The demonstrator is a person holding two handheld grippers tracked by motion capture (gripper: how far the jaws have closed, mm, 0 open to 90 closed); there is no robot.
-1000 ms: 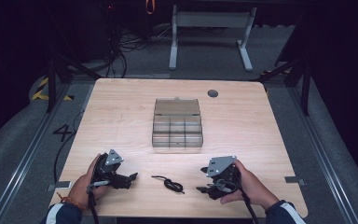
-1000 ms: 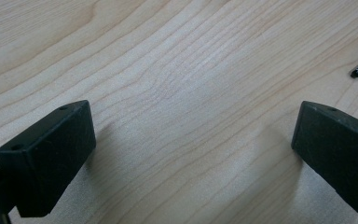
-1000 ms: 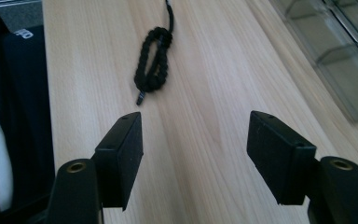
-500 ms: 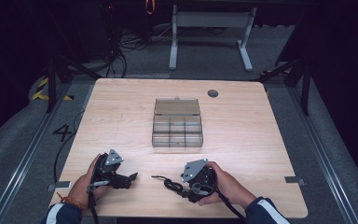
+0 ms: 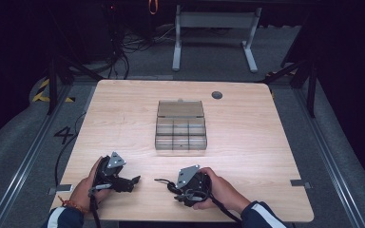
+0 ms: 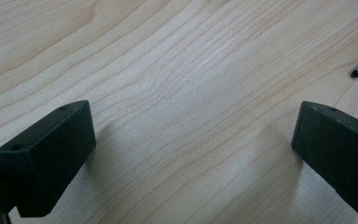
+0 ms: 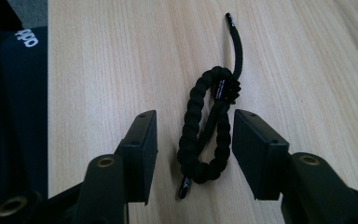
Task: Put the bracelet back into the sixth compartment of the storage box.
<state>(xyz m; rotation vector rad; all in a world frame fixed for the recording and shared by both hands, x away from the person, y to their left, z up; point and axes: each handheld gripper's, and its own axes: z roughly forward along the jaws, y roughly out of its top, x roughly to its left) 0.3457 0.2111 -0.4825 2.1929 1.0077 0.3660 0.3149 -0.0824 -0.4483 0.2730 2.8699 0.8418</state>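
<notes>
One cord [image 7: 209, 126] on the bench [image 5: 123, 118], between my right gripper [image 7: 195, 135] jaws, just closing, not yet touching. Left gripper [image 6: 191, 140] jaws wide apart. One organizer box [image 5: 180, 128].

clear compartment box [image 5: 180, 130] mid-table [image 5: 266, 156], grey grommet [image 5: 217, 95] behind

In the high view, overhead light falls on the pale wooden table [image 5: 123, 123] while the surrounding room from 9 through 12 to 3 o'clock sinks into near black; the picture is soft and grainy. Both gripper views are bright and even, with soft shadows beneath the jaws. The black braided cord [image 7: 209, 126] looks sharp, though nearest foreground parts seem slightly blurred.
</notes>
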